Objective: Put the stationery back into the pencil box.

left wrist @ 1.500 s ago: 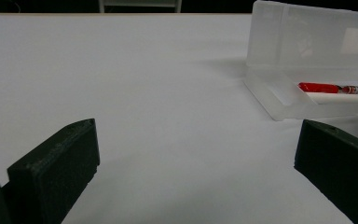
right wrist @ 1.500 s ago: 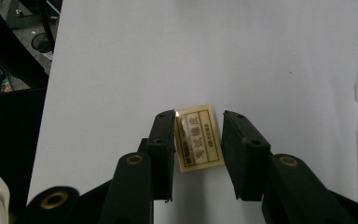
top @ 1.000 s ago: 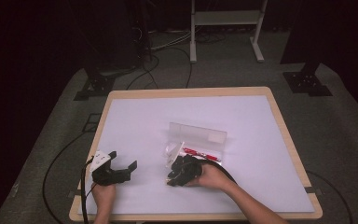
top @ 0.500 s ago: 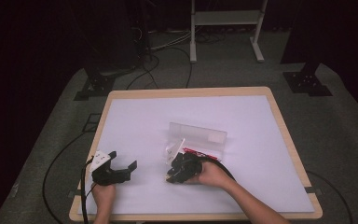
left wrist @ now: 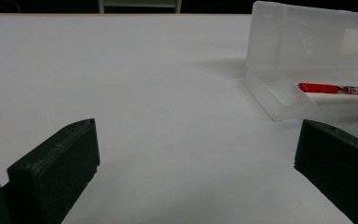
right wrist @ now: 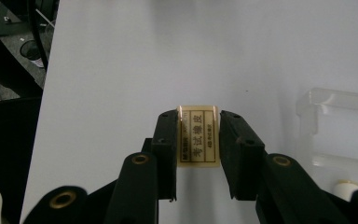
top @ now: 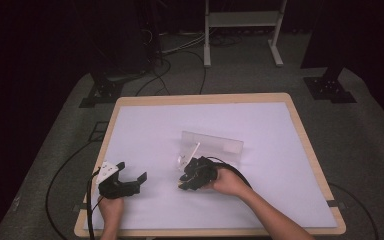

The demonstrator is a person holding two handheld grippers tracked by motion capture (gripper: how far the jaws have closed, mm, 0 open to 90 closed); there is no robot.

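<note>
The right claw (right wrist: 198,140) is pinching a small cream eraser (right wrist: 198,135) between its two black jaws; the printed label is facing the camera in the right gripper view, and both jaws are pressing flat against the eraser's sides. In the high view, the right claw (top: 192,176) is sitting just in front of the clear plastic pencil case (top: 212,145), near the middle of the counter (top: 280,125).

Compared with the view half a second ago, the red pen that was visible at the case's front edge is now being covered by the right claw, which is shifting slightly toward the case. A white stick-like item (top: 195,149) is leaning at the case's left end; its identity cannot be told.

In the left gripper view, the pencil case (left wrist: 307,56) is standing open, its lid upright, and a red pen (left wrist: 335,88) is lying in its tray. The left claw (top: 130,182) is resting spread wide, well apart from the case and holding nothing.

Judgement: the eraser is being carried to the open tray. The grip appears secure. The next move is likely calling for a short advance over the tray's front wall before release, clear of the pen already inside.
</note>
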